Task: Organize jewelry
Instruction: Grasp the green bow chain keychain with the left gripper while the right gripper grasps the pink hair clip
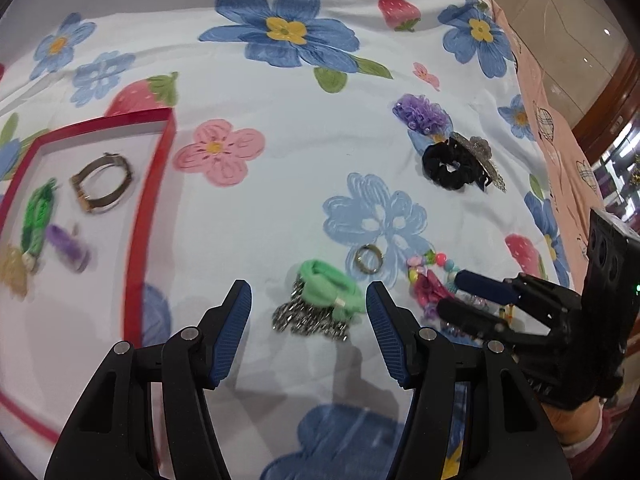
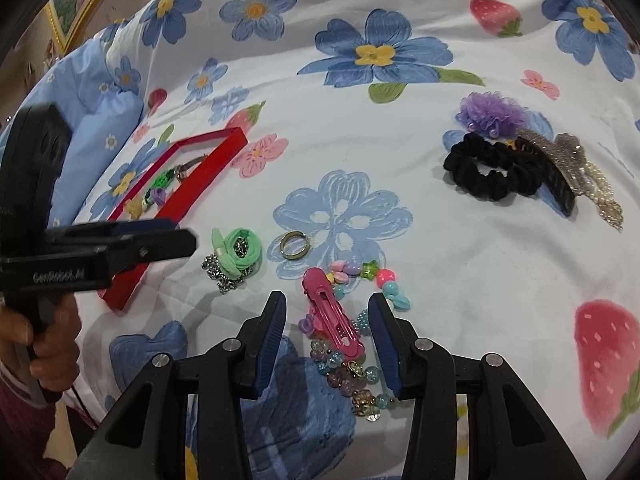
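A red box (image 1: 152,200) lies at the left and holds a watch (image 1: 102,184), a green band (image 1: 38,216) and a purple piece (image 1: 66,246). My left gripper (image 1: 308,308) is open, its fingers either side of a mint hair tie with a metal chain (image 1: 324,300). A ring (image 1: 368,259) lies just beyond. My right gripper (image 2: 328,320) is open over a pink hair clip (image 2: 334,320) and a colourful bead bracelet (image 2: 360,380). The right gripper also shows in the left wrist view (image 1: 472,300), and the left gripper in the right wrist view (image 2: 160,240).
A black scrunchie (image 2: 492,176), a purple flower clip (image 2: 492,116) and a glittery claw clip with pearls (image 2: 576,168) lie in a pile at the far right. All rests on a flowered bedsheet (image 2: 400,200). A pink cloth (image 1: 560,140) borders the right edge.
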Demonstrator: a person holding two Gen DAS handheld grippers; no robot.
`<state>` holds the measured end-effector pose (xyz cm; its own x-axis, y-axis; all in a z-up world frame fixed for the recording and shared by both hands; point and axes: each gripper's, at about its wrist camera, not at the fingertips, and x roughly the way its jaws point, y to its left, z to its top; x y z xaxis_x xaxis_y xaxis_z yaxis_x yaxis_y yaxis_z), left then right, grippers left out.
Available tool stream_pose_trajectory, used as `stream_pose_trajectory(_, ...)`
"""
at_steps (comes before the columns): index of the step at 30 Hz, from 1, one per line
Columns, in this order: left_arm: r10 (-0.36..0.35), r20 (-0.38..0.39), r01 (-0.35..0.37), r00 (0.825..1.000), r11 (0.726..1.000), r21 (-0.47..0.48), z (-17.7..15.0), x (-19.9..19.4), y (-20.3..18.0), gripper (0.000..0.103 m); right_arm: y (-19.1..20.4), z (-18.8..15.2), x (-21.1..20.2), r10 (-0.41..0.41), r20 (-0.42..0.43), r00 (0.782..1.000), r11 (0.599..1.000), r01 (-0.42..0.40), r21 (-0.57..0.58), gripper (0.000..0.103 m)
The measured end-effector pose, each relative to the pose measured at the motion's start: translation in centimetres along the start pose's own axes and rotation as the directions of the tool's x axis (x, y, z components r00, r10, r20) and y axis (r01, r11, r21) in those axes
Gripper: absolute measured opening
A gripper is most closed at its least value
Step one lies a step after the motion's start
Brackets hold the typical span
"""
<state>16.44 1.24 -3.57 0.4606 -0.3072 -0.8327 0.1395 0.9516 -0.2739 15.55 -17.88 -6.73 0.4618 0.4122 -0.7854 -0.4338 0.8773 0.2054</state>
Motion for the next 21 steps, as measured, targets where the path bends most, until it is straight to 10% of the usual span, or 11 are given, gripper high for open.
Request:
stream_pose_trajectory(9, 0.004, -0.034, -0.001, 0.999, 0.997, 0.076, -0.3, 2.4, -1.5, 0.013, 0.1, 0.3, 1.4, -0.002, -0.03, 1.0, 1.0, 0.001, -0.027, 0.021)
stream_pose_trajectory(21, -0.036, 0.043, 0.034, 0.998, 0.998, 0.048, -1.0, -1.7, -0.2, 0.008, 0.0, 0.9, -0.5, 0.035, 0.034, 0.999, 0.999, -0.036, 0.026, 0.016)
